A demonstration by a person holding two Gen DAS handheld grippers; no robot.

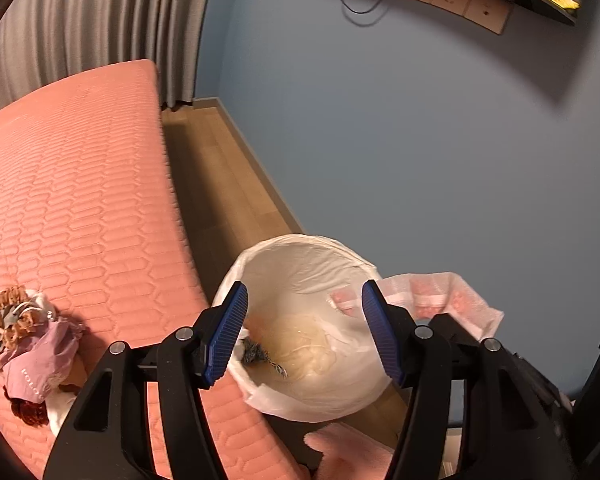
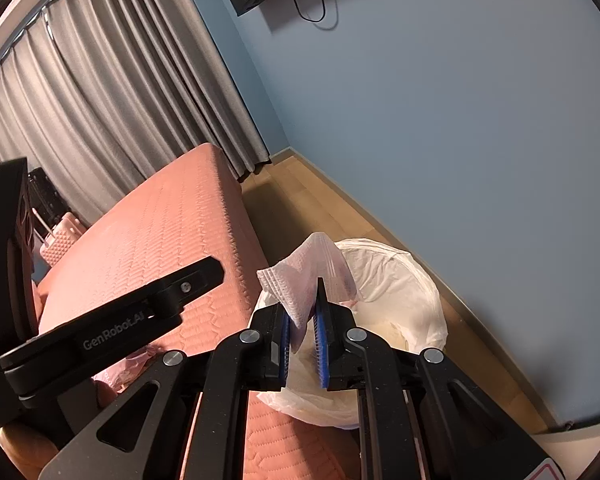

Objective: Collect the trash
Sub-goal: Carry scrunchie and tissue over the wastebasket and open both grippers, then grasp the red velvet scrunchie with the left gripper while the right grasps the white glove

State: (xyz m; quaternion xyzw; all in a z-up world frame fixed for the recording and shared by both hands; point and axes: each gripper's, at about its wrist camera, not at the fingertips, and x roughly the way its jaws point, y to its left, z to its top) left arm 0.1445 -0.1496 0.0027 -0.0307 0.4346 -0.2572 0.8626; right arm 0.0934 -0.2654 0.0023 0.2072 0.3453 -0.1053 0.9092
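Blue wall, grey curtain, wood floor beside a pink quilted bed (image 1: 80,200). Lined trash bin (image 2: 428,280) stands on the floor against the bed. Right gripper (image 2: 302,344) is clamped on a tissue (image 2: 300,276) over the bin's rim: light, soft, tears easily; a hold on a folded edge suits. Left gripper (image 1: 304,332) hangs parted and empty above the bin. Doll (image 1: 32,340) lies on the bed, apart.

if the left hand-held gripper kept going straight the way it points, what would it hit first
Most likely the bin: the open left hand-held gripper points down into its white liner, nothing between its fingers. Depth is unclear, but it would probably meet the trash at the bottom.
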